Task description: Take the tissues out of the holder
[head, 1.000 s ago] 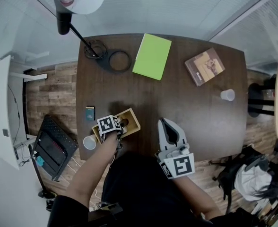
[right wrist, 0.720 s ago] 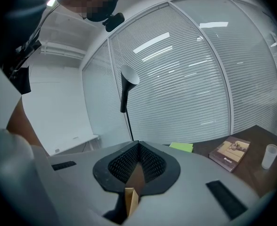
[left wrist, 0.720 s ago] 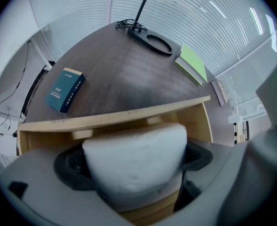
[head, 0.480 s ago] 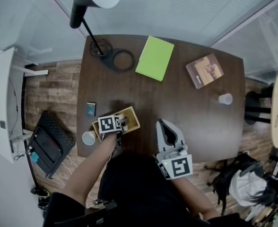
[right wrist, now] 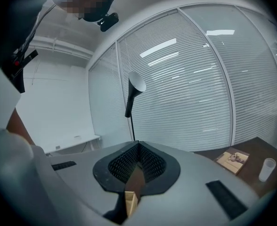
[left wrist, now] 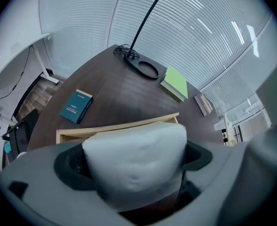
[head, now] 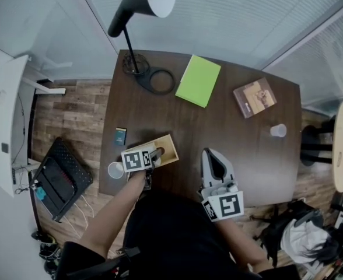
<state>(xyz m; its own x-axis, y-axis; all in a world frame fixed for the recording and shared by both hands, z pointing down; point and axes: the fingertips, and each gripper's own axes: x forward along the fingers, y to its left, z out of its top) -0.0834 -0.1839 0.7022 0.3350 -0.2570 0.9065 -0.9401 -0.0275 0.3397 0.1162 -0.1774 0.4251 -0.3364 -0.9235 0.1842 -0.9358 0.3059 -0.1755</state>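
A white tissue pack fills the space between my left gripper's pads, which press on its two sides. Right behind it lies the open wooden holder. In the head view the left gripper sits over the left end of the holder, near the table's front-left edge; the tissue is hidden under it there. My right gripper hovers to the right of the holder, jaws shut with nothing between them.
A white cup stands at the table edge left of the holder, with a small teal box behind it. Further back are a lamp base, a green notebook, a brown book and a clear cup.
The head view has shifted, so the table sits further right in the picture. My left gripper has drawn slightly back from the holder toward the near edge. The right gripper has barely moved.
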